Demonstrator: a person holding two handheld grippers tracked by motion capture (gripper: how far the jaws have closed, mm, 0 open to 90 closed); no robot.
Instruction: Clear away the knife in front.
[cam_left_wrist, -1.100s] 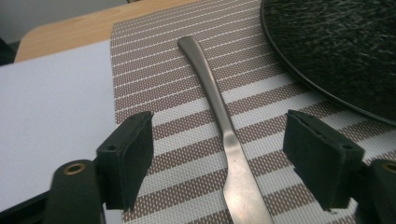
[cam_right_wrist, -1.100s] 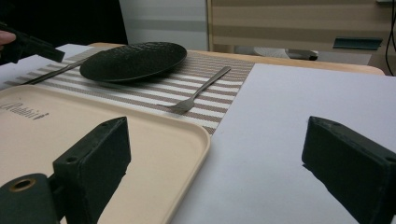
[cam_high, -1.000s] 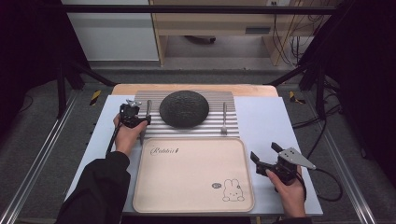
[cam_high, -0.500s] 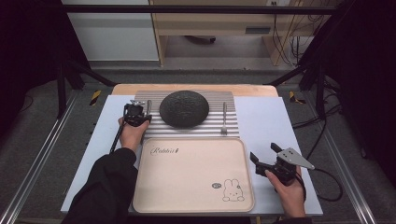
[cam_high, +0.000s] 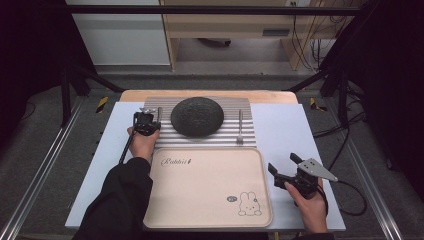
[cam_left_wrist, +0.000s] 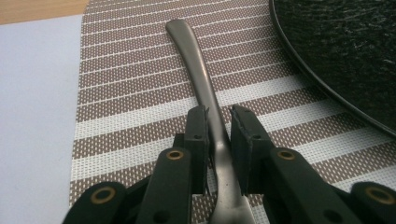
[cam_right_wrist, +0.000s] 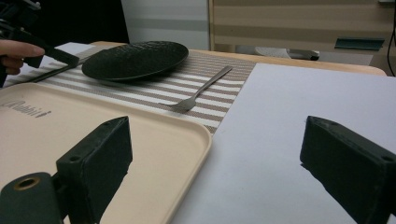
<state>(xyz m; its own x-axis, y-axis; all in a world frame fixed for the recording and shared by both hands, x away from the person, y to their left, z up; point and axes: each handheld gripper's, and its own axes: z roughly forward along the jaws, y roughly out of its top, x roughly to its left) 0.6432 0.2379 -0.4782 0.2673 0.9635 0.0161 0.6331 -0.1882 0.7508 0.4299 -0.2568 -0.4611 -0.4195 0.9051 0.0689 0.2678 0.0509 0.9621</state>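
Observation:
A grey metal utensil (cam_left_wrist: 191, 56) lies on the striped placemat (cam_left_wrist: 126, 93), left of a black textured plate (cam_high: 197, 116). My left gripper (cam_left_wrist: 218, 116) has its jaws closed against both sides of the utensil's handle, which still rests on the mat; in the high view this gripper (cam_high: 149, 121) sits at the plate's left side. A fork (cam_high: 240, 126) lies right of the plate. My right gripper (cam_high: 283, 163) is held open over the pale sheet, right of the beige tray (cam_high: 210, 185), with nothing between its jaws (cam_right_wrist: 215, 140).
The beige tray (cam_right_wrist: 93, 126), printed with a rabbit, lies bare in front of the placemat. The plate (cam_right_wrist: 135, 58) and fork (cam_right_wrist: 201, 91) lie beyond it. A pale sheet (cam_high: 280, 125) covers the tabletop. Black frame posts and cables stand around the table.
My left gripper has slid forward along the placemat's left side and its jaws now sit around the utensil's handle. The right gripper has stayed in place.

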